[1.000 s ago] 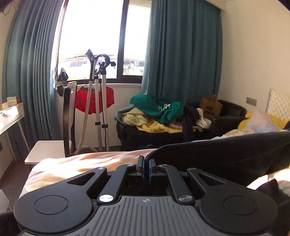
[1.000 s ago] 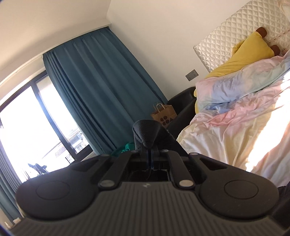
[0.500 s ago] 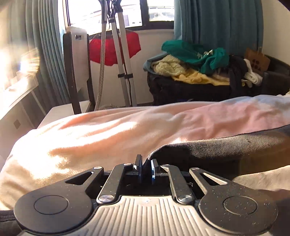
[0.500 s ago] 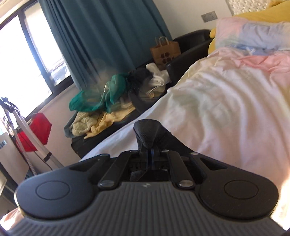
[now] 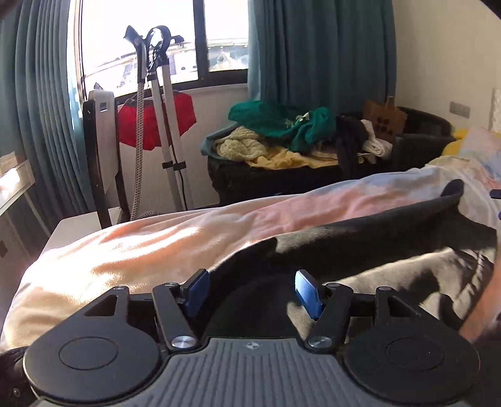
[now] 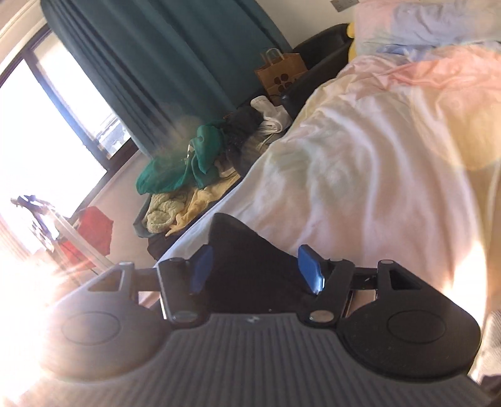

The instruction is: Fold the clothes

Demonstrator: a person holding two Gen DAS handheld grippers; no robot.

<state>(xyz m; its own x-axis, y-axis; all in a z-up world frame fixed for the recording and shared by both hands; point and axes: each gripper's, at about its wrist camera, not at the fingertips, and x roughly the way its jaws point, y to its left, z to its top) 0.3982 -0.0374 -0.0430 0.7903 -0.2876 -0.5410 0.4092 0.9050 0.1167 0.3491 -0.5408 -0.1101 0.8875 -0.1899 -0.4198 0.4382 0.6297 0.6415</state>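
A dark garment [image 5: 360, 247] lies spread on the pastel bed cover [image 5: 156, 244]; its far corner sticks up at the right. My left gripper [image 5: 252, 292] is open, its blue pads [image 5: 195, 291] apart over the garment's near edge, holding nothing. In the right wrist view the same dark garment [image 6: 247, 250] lies as a pointed corner on the bed cover [image 6: 360, 162]. My right gripper [image 6: 255, 269] is open with its pads either side of that corner, not clamped on it.
A dark sofa [image 5: 281, 178] piled with green, cream and yellow clothes [image 5: 281, 125] stands by the window. A garment steamer stand [image 5: 159, 109] and a chair [image 5: 100, 156] are at the left. A paper bag [image 6: 278, 73] and pillows [image 6: 422, 22] are near the headboard.
Both grippers were shut on the dark garment and held it up; they lowered it onto the bed and both have opened and let it go.
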